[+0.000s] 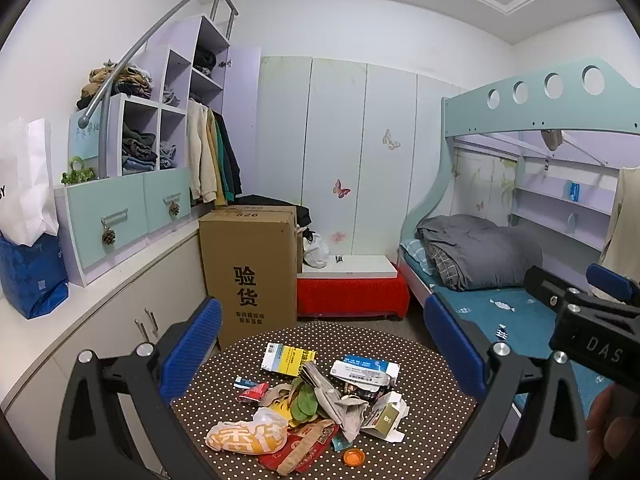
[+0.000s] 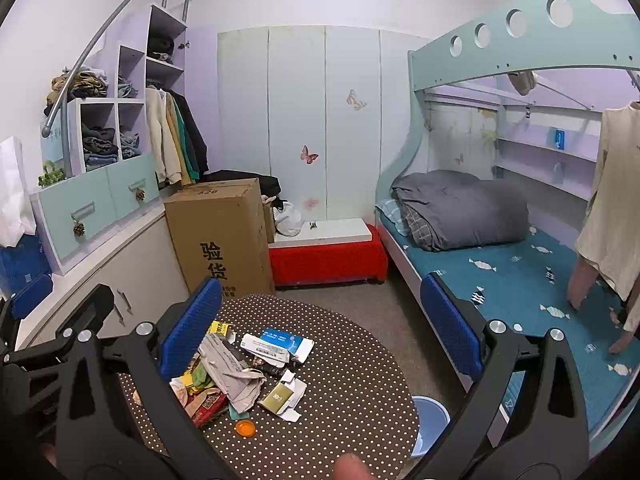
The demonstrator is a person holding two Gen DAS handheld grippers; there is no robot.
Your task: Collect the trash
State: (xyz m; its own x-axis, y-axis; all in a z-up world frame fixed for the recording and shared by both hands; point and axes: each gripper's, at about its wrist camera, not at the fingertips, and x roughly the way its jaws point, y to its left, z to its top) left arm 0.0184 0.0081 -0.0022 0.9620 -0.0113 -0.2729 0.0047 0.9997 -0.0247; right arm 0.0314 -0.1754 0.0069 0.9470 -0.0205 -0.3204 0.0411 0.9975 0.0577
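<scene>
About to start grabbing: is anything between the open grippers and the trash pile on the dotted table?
Nothing visible. The left gripper and right gripper both hang open above the table, with clear air down to the trash pile. The orange cap lies loose at the near edge.

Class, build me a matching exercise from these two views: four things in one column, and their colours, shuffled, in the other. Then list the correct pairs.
Things:
1. bottle cap
2. bucket
3. large box
4. folded quilt

Colours:
A. grey
B. brown
C. orange
D. light blue

Pairs: 1-C, 2-D, 3-B, 4-A
</scene>
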